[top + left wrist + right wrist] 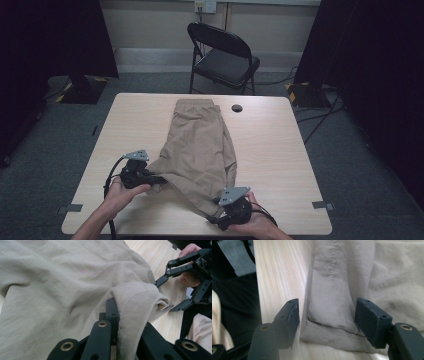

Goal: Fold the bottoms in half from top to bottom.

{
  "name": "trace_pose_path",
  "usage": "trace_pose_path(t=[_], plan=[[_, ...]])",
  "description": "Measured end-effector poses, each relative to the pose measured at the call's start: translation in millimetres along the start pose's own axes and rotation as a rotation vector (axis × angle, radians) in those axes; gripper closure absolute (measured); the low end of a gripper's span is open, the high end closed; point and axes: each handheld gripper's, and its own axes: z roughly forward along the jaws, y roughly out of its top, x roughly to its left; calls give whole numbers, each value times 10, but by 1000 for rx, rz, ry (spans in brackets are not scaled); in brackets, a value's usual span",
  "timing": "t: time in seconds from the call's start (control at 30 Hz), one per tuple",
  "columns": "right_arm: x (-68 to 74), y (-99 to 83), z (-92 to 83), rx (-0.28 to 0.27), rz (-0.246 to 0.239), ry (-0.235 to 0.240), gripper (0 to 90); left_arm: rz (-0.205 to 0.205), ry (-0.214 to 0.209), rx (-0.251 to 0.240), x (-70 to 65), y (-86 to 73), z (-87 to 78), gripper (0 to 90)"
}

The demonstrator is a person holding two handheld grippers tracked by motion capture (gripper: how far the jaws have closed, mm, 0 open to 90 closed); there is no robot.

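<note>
**A:** While the left hand-held gripper is already clamped on a hem of the tan shorts, how much of the folding would you say is done?

**B:** Little, by my reading. The shorts lie lengthwise down the middle of the surface, waistband at the far end, leg hems at the near end, and they look folded once along their length. One near corner is secured on the left; the other is not yet taken. The right hand-held gripper sits at the near right hem with its jaws apart. I judge that what's left is closing on that hem and then carrying both corners toward the far end.

**A:** Does the high view tell you the right jaws are apart?

**B:** Not really — there the gripper body and hand cover them. The right gripper view settles it: the two pads stand on either side of the stitched hem corner, with a gap on each side, nothing pressed.

**A:** And the left gripper view?

**B:** It shows the cloth pinched between the shut jaws and draped over them in a lifted fold, and the right hand-held gripper farther off, open by the edge of the fabric. What it can't give is the whole layout — only the high view shows the waistband lying far up the surface.
</note>
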Motion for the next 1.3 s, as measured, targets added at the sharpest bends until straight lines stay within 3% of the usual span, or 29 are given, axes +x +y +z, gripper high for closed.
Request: trace_pose_path(t=[0.07, 0.2, 0.37, 0.47, 0.6, 0.77, 0.9, 0.97, 1.07, 1.3], plan=[[39, -5, 9, 5, -33, -27, 360, -3, -1, -4, 3, -8, -2, 880], [49, 1, 10, 10, -37, -35, 375, -5, -6, -4, 4, -22, -10, 880], [-29, 11, -30, 14, -6, -85, 714, -5, -9, 0, 4, -49, -10, 879], [-38, 35, -37, 32, -13, -112, 833, 0, -7, 14, 11, -64, 0, 879], [-108, 58, -59, 36, 22, -76, 851, -2, -10, 23, 29, -93, -10, 873], [-228, 93, -196, -20, 83, -53, 852, 7, 1, 23, 42, -140, -37, 858], [-336, 139, -365, -94, 125, -60, 854, 18, 32, 51, 74, -167, -39, 852], [-399, 145, -469, -137, 153, -73, 856, 26, 25, 55, 81, -170, -26, 830], [-453, 152, -554, -156, 170, -103, 858, 60, 17, 71, 39, -163, 5, 834], [-514, 149, -588, -175, 193, -115, 858, 81, 4, 2, -11, -170, -94, 823]])
